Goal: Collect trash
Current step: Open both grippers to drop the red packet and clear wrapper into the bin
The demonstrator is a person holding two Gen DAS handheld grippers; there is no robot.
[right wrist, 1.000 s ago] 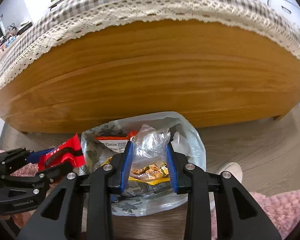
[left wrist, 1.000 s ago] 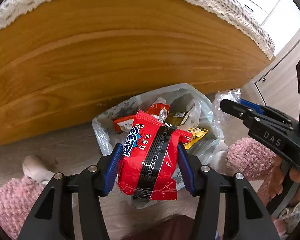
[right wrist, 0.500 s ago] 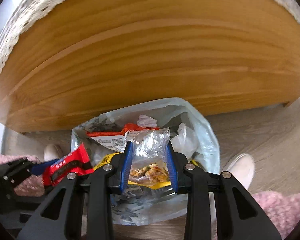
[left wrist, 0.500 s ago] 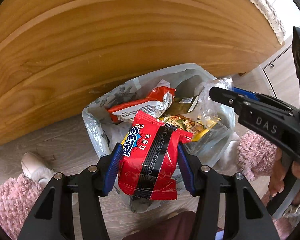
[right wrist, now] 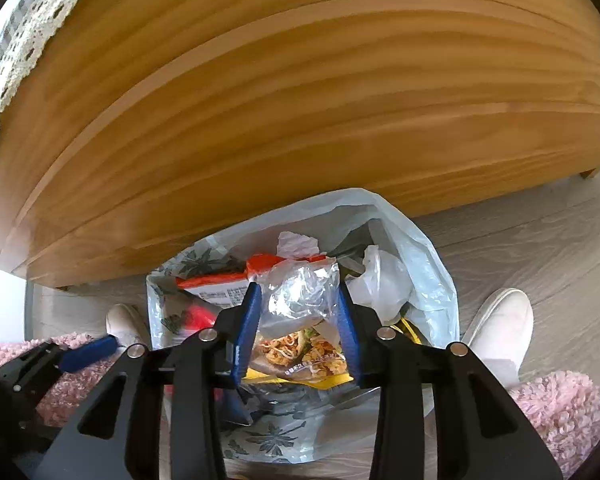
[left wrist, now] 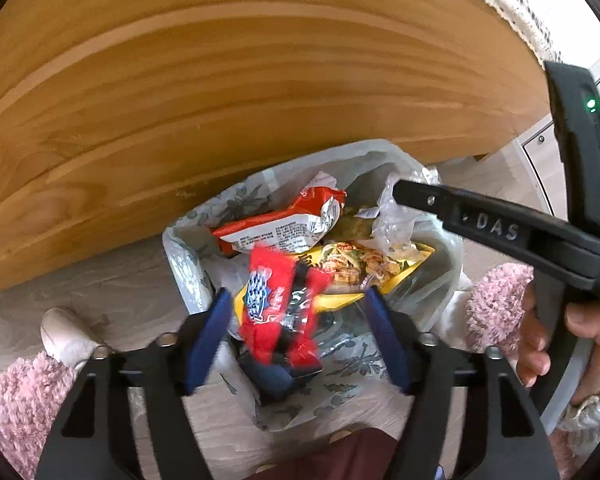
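Note:
A pale plastic trash bag (left wrist: 432, 292) with a leaf print stands open on the floor under the table edge; it shows too in the right wrist view (right wrist: 432, 264). My left gripper (left wrist: 296, 336) is open above it; a red snack packet (left wrist: 278, 304) is blurred and loose between its blue pads, dropping into the bag. My right gripper (right wrist: 298, 332) is shut on a clear-and-yellow noodle wrapper (right wrist: 304, 320) held over the bag mouth; it shows in the left wrist view (left wrist: 396, 204). An orange wrapper (left wrist: 284, 224) lies inside the bag.
A wooden table apron (left wrist: 220, 92) with a lace-edged cloth (right wrist: 4, 80) overhangs the bag. White shoes (right wrist: 500, 320) and pink fuzzy trouser legs (left wrist: 4, 408) stand on the grey wood floor on both sides of the bag.
My left gripper has opened and let go of the red packet, which now falls toward the bag. My right gripper has moved lower over the bag, still holding the wrapper.

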